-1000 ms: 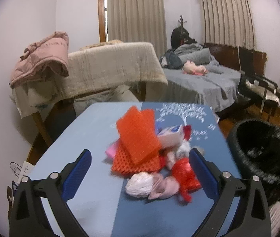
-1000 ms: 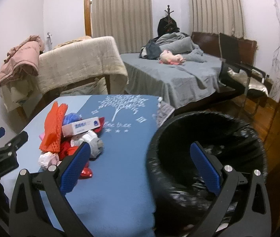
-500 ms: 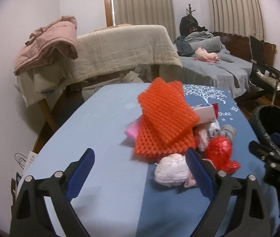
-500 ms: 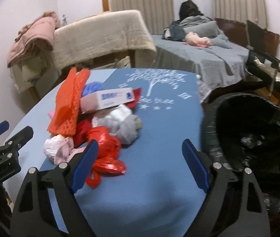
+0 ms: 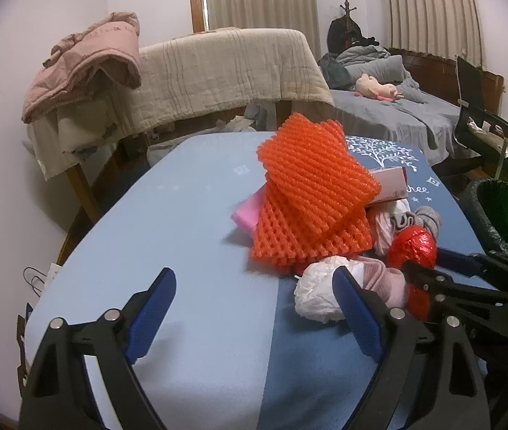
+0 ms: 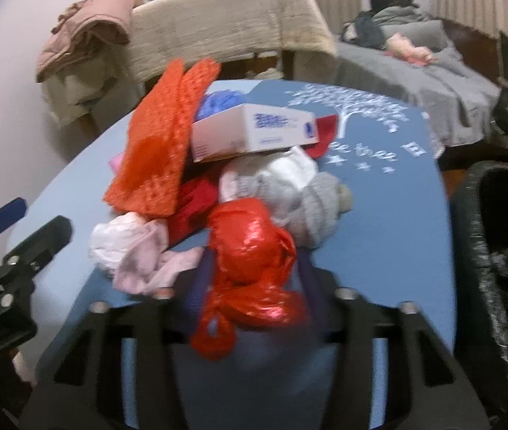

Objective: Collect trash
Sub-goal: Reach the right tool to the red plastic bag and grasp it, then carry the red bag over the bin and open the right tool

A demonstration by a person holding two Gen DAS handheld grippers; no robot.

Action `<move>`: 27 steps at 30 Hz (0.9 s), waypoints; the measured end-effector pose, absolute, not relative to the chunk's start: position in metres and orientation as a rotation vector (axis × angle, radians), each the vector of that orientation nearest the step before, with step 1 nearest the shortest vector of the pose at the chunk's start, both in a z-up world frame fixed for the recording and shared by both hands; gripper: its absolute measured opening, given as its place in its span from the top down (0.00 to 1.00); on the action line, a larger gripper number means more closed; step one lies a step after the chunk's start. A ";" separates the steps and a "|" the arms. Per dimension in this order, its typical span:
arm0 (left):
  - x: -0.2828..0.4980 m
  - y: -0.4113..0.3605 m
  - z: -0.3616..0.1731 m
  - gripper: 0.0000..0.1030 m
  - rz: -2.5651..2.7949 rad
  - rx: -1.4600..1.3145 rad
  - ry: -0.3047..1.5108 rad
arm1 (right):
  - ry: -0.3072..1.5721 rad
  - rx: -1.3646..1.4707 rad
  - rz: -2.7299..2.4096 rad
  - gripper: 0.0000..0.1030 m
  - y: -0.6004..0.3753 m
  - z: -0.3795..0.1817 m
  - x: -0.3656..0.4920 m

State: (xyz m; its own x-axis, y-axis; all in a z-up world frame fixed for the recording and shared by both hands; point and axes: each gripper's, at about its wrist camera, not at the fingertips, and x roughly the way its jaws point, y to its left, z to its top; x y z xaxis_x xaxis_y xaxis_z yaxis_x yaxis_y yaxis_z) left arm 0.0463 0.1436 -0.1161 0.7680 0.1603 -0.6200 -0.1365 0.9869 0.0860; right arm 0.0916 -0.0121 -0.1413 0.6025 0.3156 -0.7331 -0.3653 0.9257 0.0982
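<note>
A pile of trash lies on the blue table (image 5: 182, 215): orange foam netting (image 5: 311, 193), a white box (image 6: 254, 132), a white crumpled bag (image 5: 315, 294), pink tissue (image 6: 150, 261), a grey sock (image 6: 318, 208) and a red plastic bag (image 6: 250, 247). My right gripper (image 6: 254, 276) reaches in from the near right, and its jaws are closing with the red plastic bag (image 5: 413, 247) pinched between the pads. My left gripper (image 5: 254, 308) hangs wide over bare tablecloth left of the pile. Its jaws are closing slightly with nothing between them; the white bag lies just past its right finger.
A black-lined bin (image 6: 497, 233) stands beside the table's right edge. Behind the table stands a piece of furniture draped in a beige blanket (image 5: 225, 68) with a pink jacket (image 5: 89, 61) on it. A grey bed (image 5: 397, 114) and a chair (image 5: 487, 132) are farther right.
My right gripper swung left from over the bin to the pile, dropped, and narrowed around the red bag. My left gripper sank toward the table and closed a little.
</note>
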 end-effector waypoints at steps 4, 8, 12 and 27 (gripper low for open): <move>0.047 0.142 -0.118 0.15 0.144 0.028 0.683 | 0.811 -0.073 0.419 0.70 -0.013 -0.134 0.085; 0.049 0.134 -0.120 0.15 0.112 0.027 0.687 | 0.782 -0.075 0.406 0.70 -0.020 -0.123 0.078; 0.055 0.127 -0.126 0.22 0.085 0.023 0.700 | 0.774 -0.064 0.380 0.70 -0.034 -0.117 0.076; 0.078 0.116 -0.150 0.67 -0.062 -0.069 0.767 | 0.761 -0.048 0.319 0.70 -0.072 -0.108 0.062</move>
State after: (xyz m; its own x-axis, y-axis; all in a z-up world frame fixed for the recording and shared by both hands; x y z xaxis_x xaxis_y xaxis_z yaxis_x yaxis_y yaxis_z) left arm 0.0784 0.1163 -0.1498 0.7182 -0.0809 -0.6911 0.0305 0.9959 -0.0849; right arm 0.0621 -0.0722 -0.1078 0.6786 0.2662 -0.6846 -0.3010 0.9510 0.0714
